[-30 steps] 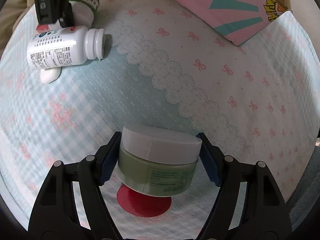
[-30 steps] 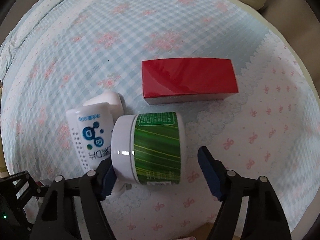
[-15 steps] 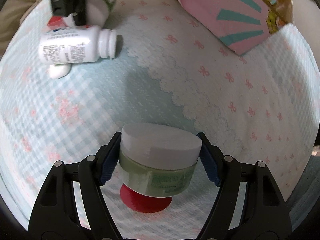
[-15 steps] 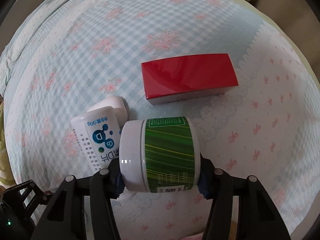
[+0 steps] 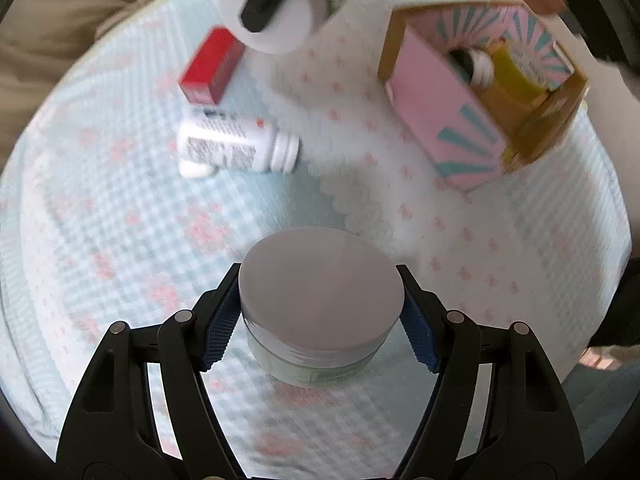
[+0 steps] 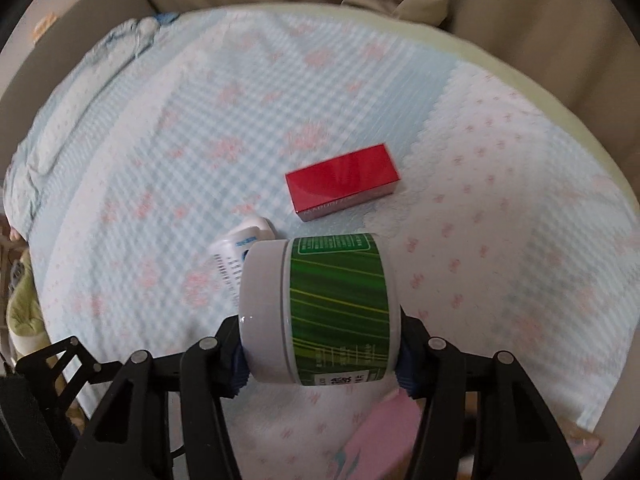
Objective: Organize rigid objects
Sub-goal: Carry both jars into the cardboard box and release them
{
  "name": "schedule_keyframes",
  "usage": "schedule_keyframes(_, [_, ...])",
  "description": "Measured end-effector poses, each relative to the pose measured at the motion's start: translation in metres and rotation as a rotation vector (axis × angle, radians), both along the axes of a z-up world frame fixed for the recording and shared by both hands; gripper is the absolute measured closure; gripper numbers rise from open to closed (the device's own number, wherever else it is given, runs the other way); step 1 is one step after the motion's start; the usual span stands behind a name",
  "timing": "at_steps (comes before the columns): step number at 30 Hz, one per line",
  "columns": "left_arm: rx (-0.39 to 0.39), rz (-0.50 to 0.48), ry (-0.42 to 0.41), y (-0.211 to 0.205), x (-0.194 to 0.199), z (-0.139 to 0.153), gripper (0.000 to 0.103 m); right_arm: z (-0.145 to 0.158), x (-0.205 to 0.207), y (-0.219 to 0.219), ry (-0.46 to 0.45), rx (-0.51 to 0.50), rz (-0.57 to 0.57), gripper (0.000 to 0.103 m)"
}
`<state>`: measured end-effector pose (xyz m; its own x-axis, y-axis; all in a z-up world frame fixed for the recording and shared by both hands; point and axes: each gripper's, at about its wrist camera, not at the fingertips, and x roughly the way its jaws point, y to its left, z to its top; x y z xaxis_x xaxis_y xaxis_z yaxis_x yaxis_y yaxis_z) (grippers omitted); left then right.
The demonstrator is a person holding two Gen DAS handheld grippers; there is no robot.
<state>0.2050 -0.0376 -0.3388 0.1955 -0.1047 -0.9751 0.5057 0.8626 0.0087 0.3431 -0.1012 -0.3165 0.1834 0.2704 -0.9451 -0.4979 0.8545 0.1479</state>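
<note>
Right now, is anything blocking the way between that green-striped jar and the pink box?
Nothing visible does. The right gripper holds the green-striped jar lifted above the cloth, and only bare patterned bedspread lies between it and the open pink box, which already holds a yellow bottle.

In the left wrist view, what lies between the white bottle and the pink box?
Nothing lies there: between the white bottle and the pink box the left wrist view shows only bare cloth.
</note>
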Motion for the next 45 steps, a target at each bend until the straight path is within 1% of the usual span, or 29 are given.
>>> schedule_keyframes(4, [-0.035,0.036,-0.035,-0.006,-0.003,0.036,0.033,0.038,-0.016,-0.022,-0.013,0.048,-0.067,0.050])
schedule_keyframes(6, [-0.053,0.052,-0.053,-0.012,-0.003,0.054,0.033,0.058,-0.027,-0.040,-0.022,0.068,-0.106,0.050])
schedule_keyframes(9, [-0.079,0.064,-0.089,-0.022,-0.003,0.083,0.033,0.085,-0.043,-0.070,-0.040,0.081,-0.152,0.050])
schedule_keyframes(12, [-0.113,0.069,-0.118,-0.042,0.001,0.103,0.033,0.105,-0.059,-0.101,-0.059,0.075,-0.189,0.050])
schedule_keyframes(17, [-0.151,0.048,-0.162,-0.087,0.004,0.130,0.033,0.126,-0.086,-0.157,-0.081,0.048,-0.248,0.050])
schedule_keyframes(22, [-0.191,0.034,-0.162,-0.129,0.003,0.141,0.033,0.133,-0.112,-0.212,-0.077,0.030,-0.307,0.050])
schedule_keyframes(28, [-0.209,0.033,-0.138,-0.172,-0.004,0.128,0.033,0.126,-0.135,-0.260,-0.058,0.020,-0.347,0.050])
schedule_keyframes(32, [-0.220,0.062,-0.106,-0.194,-0.001,0.108,0.033,0.113,-0.144,-0.281,-0.036,0.019,-0.360,0.050])
schedule_keyframes(38, [-0.196,0.094,-0.057,-0.212,0.009,0.073,0.033,0.078,-0.144,-0.307,0.027,0.045,-0.395,0.050])
schedule_keyframes(45, [-0.143,0.102,-0.008,-0.230,0.025,0.029,0.033,0.033,-0.125,-0.323,0.112,0.109,-0.474,0.050])
